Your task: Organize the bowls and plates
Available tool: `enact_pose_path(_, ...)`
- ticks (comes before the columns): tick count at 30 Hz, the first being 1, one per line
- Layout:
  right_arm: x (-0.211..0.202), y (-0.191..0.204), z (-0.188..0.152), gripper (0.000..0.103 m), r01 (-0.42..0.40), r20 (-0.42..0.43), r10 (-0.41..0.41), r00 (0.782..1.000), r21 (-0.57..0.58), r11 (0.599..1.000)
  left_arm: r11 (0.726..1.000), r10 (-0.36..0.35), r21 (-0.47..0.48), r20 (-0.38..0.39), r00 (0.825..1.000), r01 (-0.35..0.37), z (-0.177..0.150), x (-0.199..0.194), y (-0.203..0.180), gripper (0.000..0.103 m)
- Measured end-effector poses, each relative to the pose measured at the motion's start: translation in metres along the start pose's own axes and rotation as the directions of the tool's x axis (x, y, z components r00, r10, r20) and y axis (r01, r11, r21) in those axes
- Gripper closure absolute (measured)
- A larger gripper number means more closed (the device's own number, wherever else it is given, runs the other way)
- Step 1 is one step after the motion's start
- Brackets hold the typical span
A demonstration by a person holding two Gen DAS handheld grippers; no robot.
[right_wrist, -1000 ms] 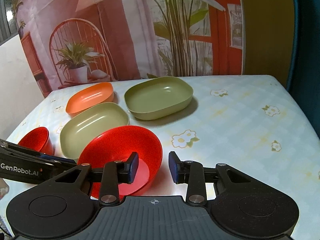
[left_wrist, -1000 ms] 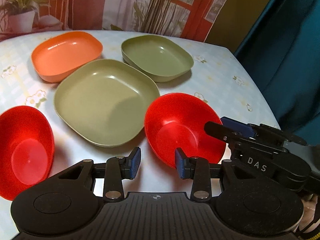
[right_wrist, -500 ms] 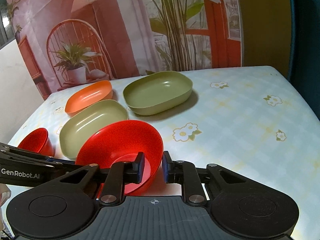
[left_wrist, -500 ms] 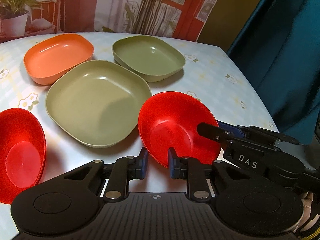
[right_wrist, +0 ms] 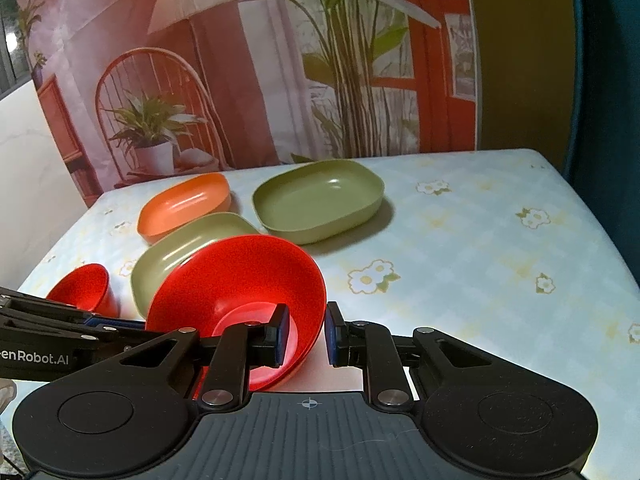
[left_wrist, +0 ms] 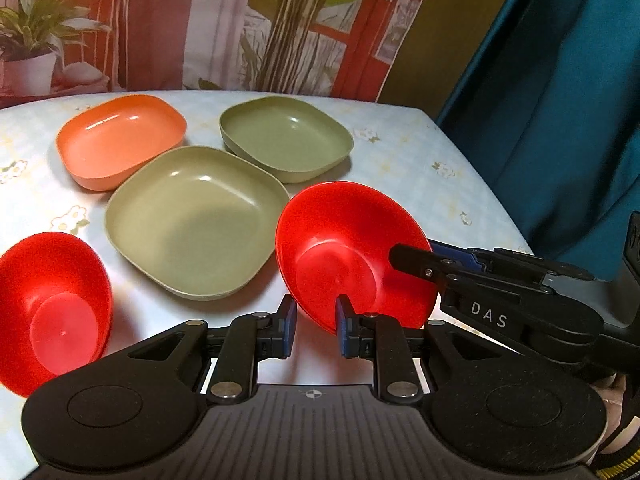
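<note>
Straddling opposite rim edges of the tilted red bowl (right_wrist: pixel 240 292), the left gripper (left_wrist: pixel 313 326) and right gripper (right_wrist: pixel 303 334) stand narrowly apart, neither visibly clamped.

The 2 red bowls, one near the front edge of the table (left_wrist: pixel 352 256) and one at its left edge (left_wrist: pixel 52 308), look like glossy smooth plastic. The orange dish (left_wrist: pixel 120 140) and the 2 olive-green dishes (left_wrist: pixel 192 216) (left_wrist: pixel 286 140) look like plastic with a softer satin sheen and small highlights. The tablecloth (right_wrist: pixel 480 248) is smooth, faintly shiny, flower-printed. Both grippers (left_wrist: pixel 312 322) (right_wrist: pixel 306 334) have matt black plastic bodies, ribbed grey housings, metal pivot pins and blue pads.
</note>
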State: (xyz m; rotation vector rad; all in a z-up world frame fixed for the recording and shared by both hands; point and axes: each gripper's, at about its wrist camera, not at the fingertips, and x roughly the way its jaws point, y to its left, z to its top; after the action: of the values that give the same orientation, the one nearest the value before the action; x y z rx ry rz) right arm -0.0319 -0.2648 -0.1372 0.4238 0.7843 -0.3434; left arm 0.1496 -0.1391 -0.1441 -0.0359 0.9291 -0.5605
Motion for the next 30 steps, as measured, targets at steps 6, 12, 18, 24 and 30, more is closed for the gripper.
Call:
enact_pose_path(6, -0.007, 0.015, 0.005, 0.086, -0.001, 0.010, 0.001, 1.000, -0.015, 1.000, 1.000, 0.009, 0.012, 0.050, 0.999, -0.009, -0.003, -0.020, 0.004, 0.081)
enact_pose_path(12, -0.009, 0.034, 0.008, 0.086, -0.006, 0.016, 0.006, 1.000, -0.035, 0.999, 1.000, 0.025, 0.015, 0.089, 0.996, -0.026, -0.006, -0.038, 0.012, 0.081)
enact_pose_path(18, -0.007, 0.052, 0.013, 0.086, -0.016, 0.016, 0.017, 1.000, -0.053, 0.998, 0.999, 0.041, 0.002, 0.129, 0.991, -0.042, -0.005, -0.054, 0.022, 0.081)
enact_pose_path(24, -0.005, 0.074, 0.017, 0.086, -0.029, 0.013, 0.030, 0.999, -0.080, 0.996, 0.998, 0.058, -0.028, 0.164, 0.985, -0.054, -0.007, -0.068, 0.036, 0.081)
enact_pose_path(30, 0.000, 0.095, 0.022, 0.086, -0.040, 0.007, 0.041, 0.999, -0.105, 0.994, 0.996, 0.069, -0.072, 0.189, 0.980, -0.056, -0.008, -0.081, 0.053, 0.081)
